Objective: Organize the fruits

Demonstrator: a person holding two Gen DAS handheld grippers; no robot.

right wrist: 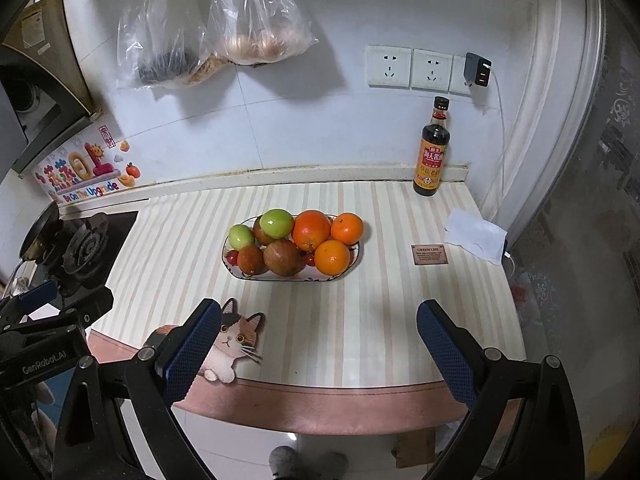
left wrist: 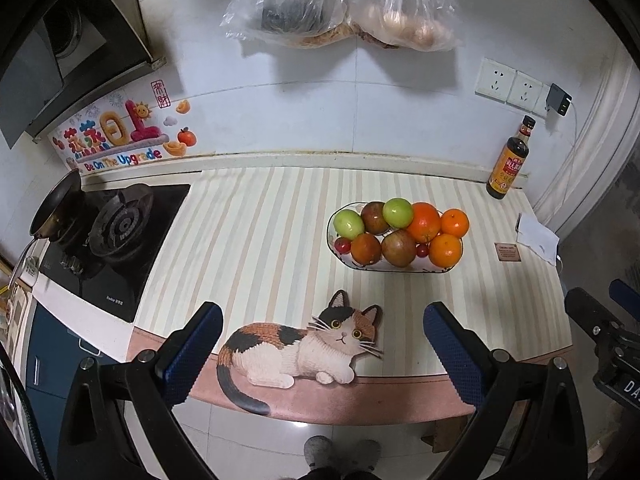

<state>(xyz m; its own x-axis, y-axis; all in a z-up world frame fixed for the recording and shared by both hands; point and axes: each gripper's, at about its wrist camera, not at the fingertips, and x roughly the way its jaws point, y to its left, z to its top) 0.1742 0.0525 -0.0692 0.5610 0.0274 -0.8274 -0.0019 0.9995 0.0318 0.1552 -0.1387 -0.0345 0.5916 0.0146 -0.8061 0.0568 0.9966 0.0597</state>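
Fruit plate on striped table, both grippers hanging back at the near edge.

Left gripper and right gripper: jaws spread wide, nothing between them. Oval plate mid-table, at 12 o'clock from the right gripper, 1 o'clock from the left, well apart from both. Heaped: three oranges, two green fruits, reddish-brown fruits. Dark sauce bottle upright at 1 o'clock against the wall.

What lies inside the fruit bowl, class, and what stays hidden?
The bowl holds two green fruits, three oranges, reddish-brown fruits and small red ones. Anything beneath the pile is covered.
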